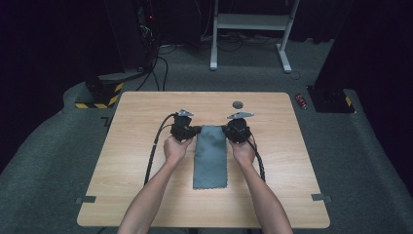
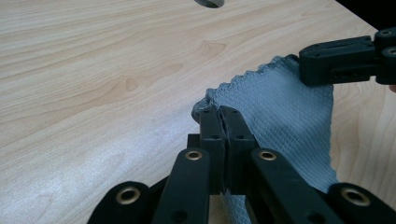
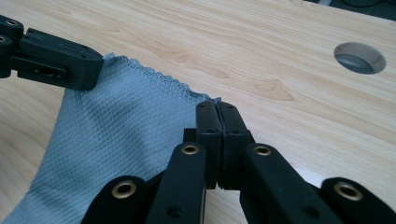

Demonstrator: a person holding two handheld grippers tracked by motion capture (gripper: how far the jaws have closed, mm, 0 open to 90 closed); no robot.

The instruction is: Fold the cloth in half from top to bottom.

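Between my two sets of fingers hangs the grey cloth (image 1: 210,156), its far edge stretched from one to the other. Left gripper (image 2: 221,112) is clamped tight on the left corner, right gripper (image 3: 216,108) pinched on the right corner, both corners lifted off the wooden table (image 1: 136,161). Behind my fingers, toward me, the cloth trails down and lies flat on the wood.
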